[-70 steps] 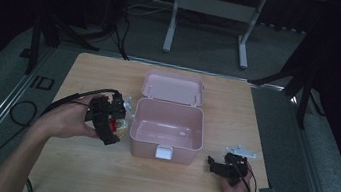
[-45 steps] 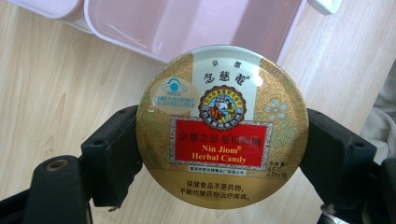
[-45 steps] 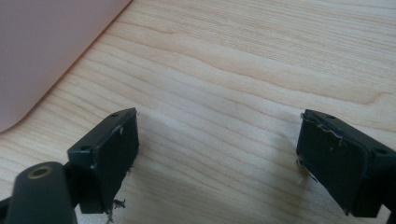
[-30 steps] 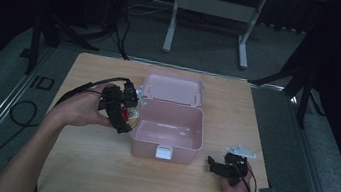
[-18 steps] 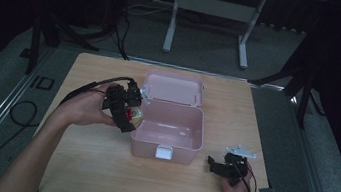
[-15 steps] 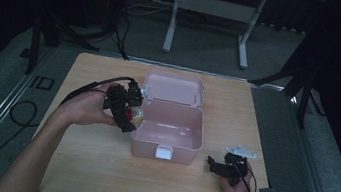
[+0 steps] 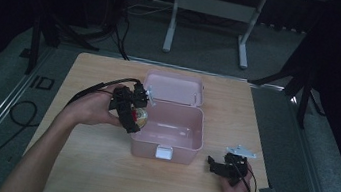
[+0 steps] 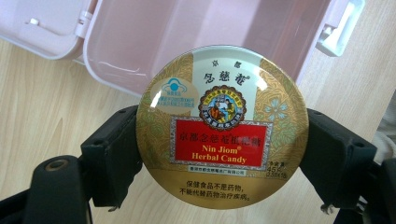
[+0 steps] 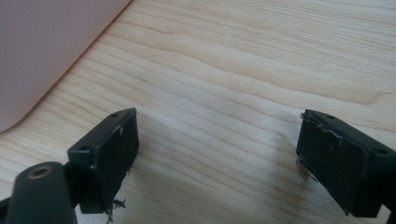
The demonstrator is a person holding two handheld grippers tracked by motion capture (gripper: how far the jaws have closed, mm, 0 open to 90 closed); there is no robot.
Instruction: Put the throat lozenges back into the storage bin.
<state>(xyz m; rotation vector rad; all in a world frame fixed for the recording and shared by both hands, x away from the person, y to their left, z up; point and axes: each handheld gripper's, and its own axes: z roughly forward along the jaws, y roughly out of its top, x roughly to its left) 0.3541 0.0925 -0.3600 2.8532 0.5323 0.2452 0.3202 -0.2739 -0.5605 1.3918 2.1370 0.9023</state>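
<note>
A round gold candy tin (image 8: 222,126) with a red label sits between the two black jaws of my left gripper (image 8: 222,158), which is shut on it across its sides. In the high view the left gripper (image 7: 132,111) holds the tin (image 7: 141,117) at the left rim of the open pink box (image 7: 187,141). The box's lid (image 7: 173,87) lies folded back behind it, and its inside (image 8: 196,32) is bare. My right gripper (image 7: 221,166) rests on the table right of the box. Its jaws (image 9: 217,158) stand wide apart over bare wood.
The wooden table (image 7: 98,166) has free room in front of the box and at its far corners. A white latch (image 7: 164,151) sits on the box's front wall. Cables trail from both grippers. Dark floor and a desk frame (image 7: 210,11) lie beyond the table.
My left gripper has carried the tin up and to the right, from the table left of the box to the box's left rim. The right gripper has stayed in place.
</note>
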